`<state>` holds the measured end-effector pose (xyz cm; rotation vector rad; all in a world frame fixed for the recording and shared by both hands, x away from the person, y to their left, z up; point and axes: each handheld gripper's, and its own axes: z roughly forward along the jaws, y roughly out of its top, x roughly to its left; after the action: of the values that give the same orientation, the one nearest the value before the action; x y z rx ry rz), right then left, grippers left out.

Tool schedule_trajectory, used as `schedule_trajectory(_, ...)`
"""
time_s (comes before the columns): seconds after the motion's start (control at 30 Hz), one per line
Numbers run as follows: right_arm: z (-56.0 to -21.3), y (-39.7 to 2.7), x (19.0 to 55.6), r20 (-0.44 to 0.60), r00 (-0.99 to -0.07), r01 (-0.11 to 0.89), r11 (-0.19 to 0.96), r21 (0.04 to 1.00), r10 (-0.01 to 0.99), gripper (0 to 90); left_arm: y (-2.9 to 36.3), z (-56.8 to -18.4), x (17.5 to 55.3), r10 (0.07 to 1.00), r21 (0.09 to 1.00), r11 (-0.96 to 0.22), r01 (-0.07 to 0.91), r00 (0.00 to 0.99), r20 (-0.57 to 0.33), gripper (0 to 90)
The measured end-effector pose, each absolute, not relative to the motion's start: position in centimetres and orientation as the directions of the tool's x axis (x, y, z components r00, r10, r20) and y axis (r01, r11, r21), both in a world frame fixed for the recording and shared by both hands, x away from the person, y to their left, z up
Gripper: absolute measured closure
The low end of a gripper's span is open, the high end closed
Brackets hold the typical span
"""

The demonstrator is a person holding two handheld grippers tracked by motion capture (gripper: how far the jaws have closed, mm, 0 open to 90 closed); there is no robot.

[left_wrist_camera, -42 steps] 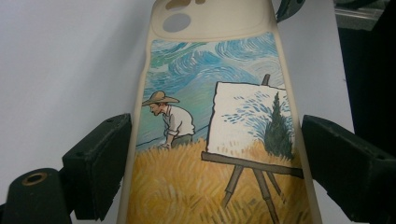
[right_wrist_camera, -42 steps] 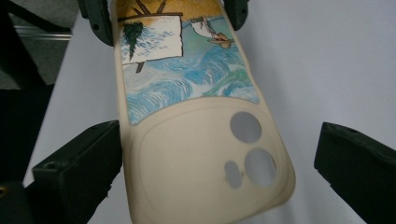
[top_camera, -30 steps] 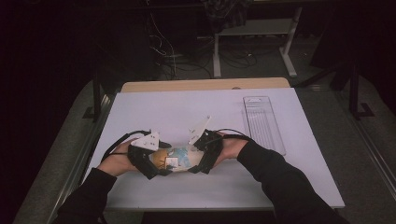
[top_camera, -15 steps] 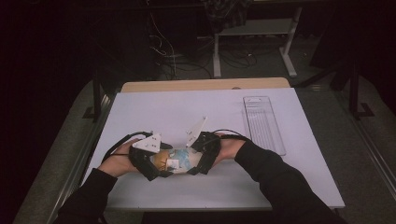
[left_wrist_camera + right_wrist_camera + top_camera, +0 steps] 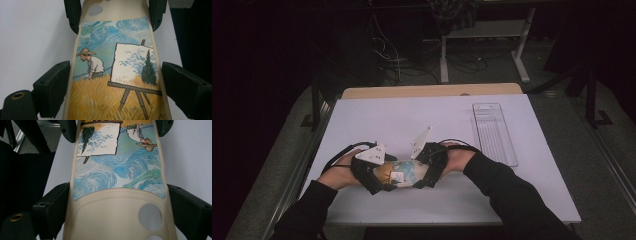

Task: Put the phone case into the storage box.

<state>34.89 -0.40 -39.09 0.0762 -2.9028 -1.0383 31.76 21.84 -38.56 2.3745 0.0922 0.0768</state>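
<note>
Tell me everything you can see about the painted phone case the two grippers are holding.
The phone case is cream, looks like soft plastic, and bears a painting: a straw-hatted man in a wheat field, an easel, swirling blue sky. Its plain cream end has round camera cut-outs. It lies picture up, low over the white table, between left gripper and right gripper, each one's black fingers flanking its edges.

white tabletop (image 5: 377, 115) | clear ridged tray (image 5: 493, 132) at its right edge | metal stand (image 5: 484, 35) and cables (image 5: 412, 60) on floor beyond
</note>
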Motion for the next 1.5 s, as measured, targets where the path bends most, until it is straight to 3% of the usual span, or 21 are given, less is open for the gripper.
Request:
schedule_trajectory(0.23, -38.8, -0.4, 34.4, 0.035, -0.999, -0.008, 0.774, 0.633, -0.039, 10.8, 21.8, -38.6, 31.8, 0.117, 0.696, -0.715, 0.069, 0.993, 0.021, 9.8)
schedule_trajectory(0.4, -38.7, -0.9, 34.6, 0.020, -1.000, -0.003, 0.760, 0.650, -0.021, 10.8, 22.1, -38.3, 32.1, 0.162, 0.709, -0.697, 0.107, 0.987, 0.010, 0.0)
schedule_trajectory(0.57, -38.5, -1.7, 34.9, 0.036, -0.999, 0.044, 0.750, 0.660, 0.027, 10.8, 22.8, -38.3, 32.5, 0.220, 0.732, -0.660, 0.172, 0.975, -0.030, 0.0)
schedule_trajectory(1.0, -38.3, -4.9, 35.4, 0.059, -0.982, 0.170, 0.718, 0.675, 0.177, 10.4, 25.7, -37.6, 33.3, 0.355, 0.761, -0.605, 0.235, 0.935, -0.007, 0.0)
schedule_trajectory(1.5, -39.2, -7.4, 36.2, 0.069, -0.919, 0.337, 0.680, 0.651, 0.388, 9.9, 24.9, -39.6, 32.6, 0.540, 0.736, -0.555, 0.387, 0.841, -0.034, 0.0)
